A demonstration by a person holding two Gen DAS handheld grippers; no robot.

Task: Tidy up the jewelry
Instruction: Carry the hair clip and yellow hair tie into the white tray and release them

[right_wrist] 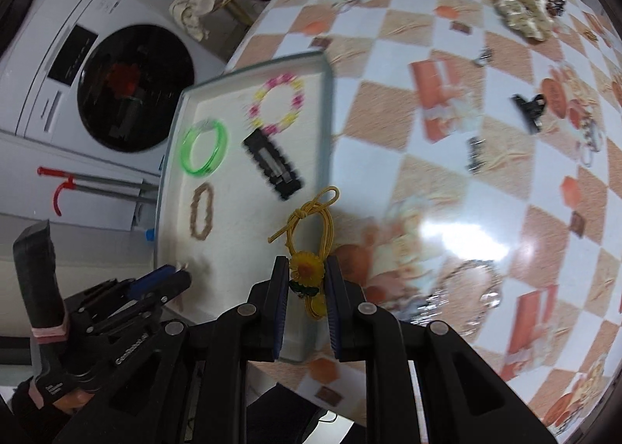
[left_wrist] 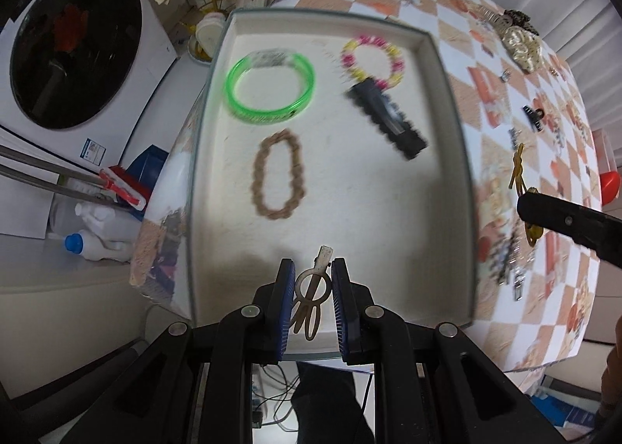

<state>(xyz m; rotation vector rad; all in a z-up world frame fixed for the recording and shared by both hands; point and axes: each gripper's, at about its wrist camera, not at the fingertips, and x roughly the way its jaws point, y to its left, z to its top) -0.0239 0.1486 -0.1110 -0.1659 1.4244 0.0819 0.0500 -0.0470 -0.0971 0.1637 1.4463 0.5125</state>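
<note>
Left tongs (left_wrist: 311, 284) gripping beige hair clip (left_wrist: 311, 288) between blue pads, hanging over near edge of white tray (left_wrist: 447, 67). Right tongs (right_wrist: 307, 277) gripping yellow sunflower hair tie (right_wrist: 309, 269), cord looping ahead of pads, hovering at tray's right rim. Beyond left tongs, lying in tray: brown braided band (left_wrist: 278, 175), then black clip (left_wrist: 385, 121), green bangle (left_wrist: 270, 88), pink-yellow bead bracelet (left_wrist: 373, 61). Farther right on checkered tabletop (right_wrist: 447, 113): small black claw clip (right_wrist: 530, 107), cream scrunchie (right_wrist: 521, 12).
</note>
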